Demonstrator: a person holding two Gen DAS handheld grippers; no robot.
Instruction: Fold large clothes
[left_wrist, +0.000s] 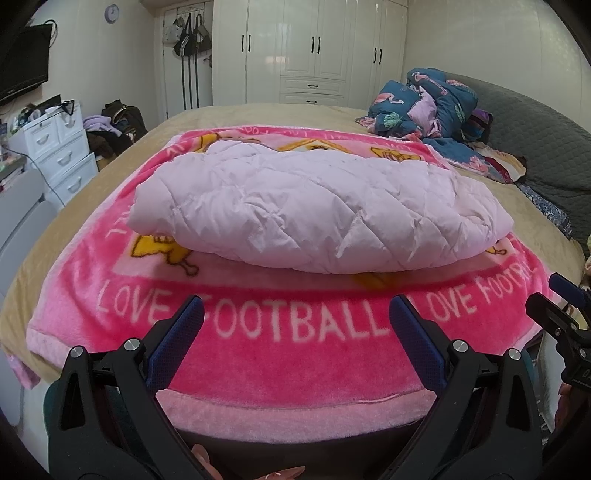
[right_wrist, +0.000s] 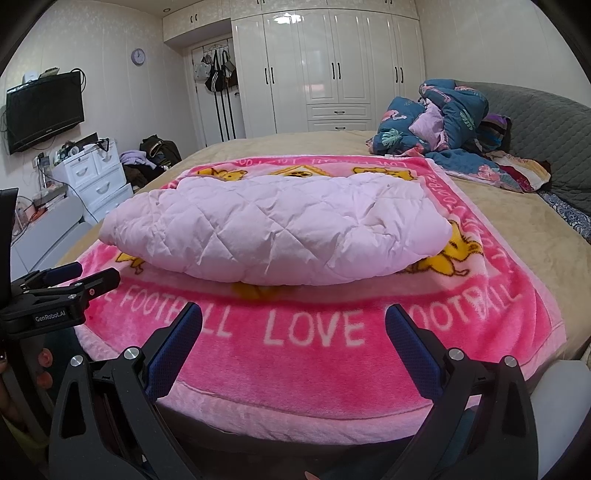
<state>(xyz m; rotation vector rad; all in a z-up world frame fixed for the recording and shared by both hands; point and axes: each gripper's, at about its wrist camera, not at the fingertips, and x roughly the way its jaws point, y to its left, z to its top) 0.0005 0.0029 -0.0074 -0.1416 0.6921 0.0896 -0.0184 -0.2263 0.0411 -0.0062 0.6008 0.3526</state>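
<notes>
A pale pink quilted padded garment (left_wrist: 310, 214) (right_wrist: 273, 232) lies folded in a thick bundle on a bright pink "LOVE FOOTBALL" blanket (left_wrist: 295, 354) (right_wrist: 314, 365) spread over the bed. My left gripper (left_wrist: 295, 306) hangs open over the blanket's near edge, short of the garment, with nothing between its blue pads. My right gripper (right_wrist: 293, 314) is likewise open and empty, just in front of the bundle. Each gripper shows at the edge of the other's view: the right gripper (left_wrist: 565, 295) at the right side, the left gripper (right_wrist: 85, 273) at the left side.
A tan bedsheet (left_wrist: 258, 114) covers the bed. A crumpled blue flamingo-print quilt (left_wrist: 424, 103) (right_wrist: 443, 122) is piled at the far right by the grey headboard (right_wrist: 546, 122). White drawers (left_wrist: 59, 147), clothes heaps, a wall TV (right_wrist: 44, 110) and white wardrobes (right_wrist: 332, 66) stand beyond.
</notes>
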